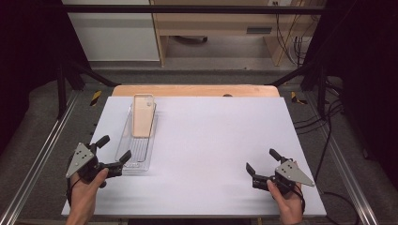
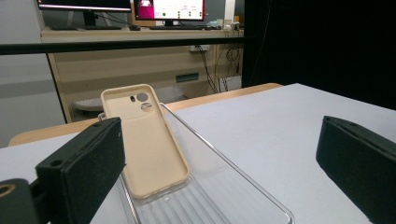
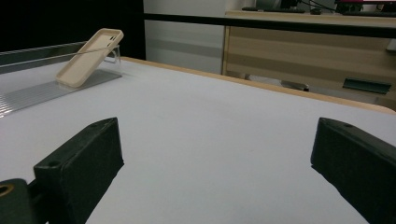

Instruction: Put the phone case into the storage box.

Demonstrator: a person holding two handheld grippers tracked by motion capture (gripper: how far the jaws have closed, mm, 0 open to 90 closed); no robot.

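Observation:
A beige phone case (image 1: 142, 115) (image 2: 144, 140) (image 3: 89, 57) leans tilted in a long clear plastic tray (image 1: 125, 154) (image 2: 252, 191) (image 3: 28, 95) at the table's left side, its top end propped on the tray's far rim. My left gripper (image 1: 114, 148) (image 2: 219, 172) stands open at the tray's near end, jaws wide apart and empty. My right gripper (image 1: 263, 161) (image 3: 219, 168) is open too, low over bare table at the near right, far from the tray.
The white table top (image 1: 216, 140) has a wooden strip along its far edge (image 1: 197, 90). Metal frame rails (image 1: 37, 154) run down both sides. A desk with monitors (image 2: 168, 9) stands beyond the table.

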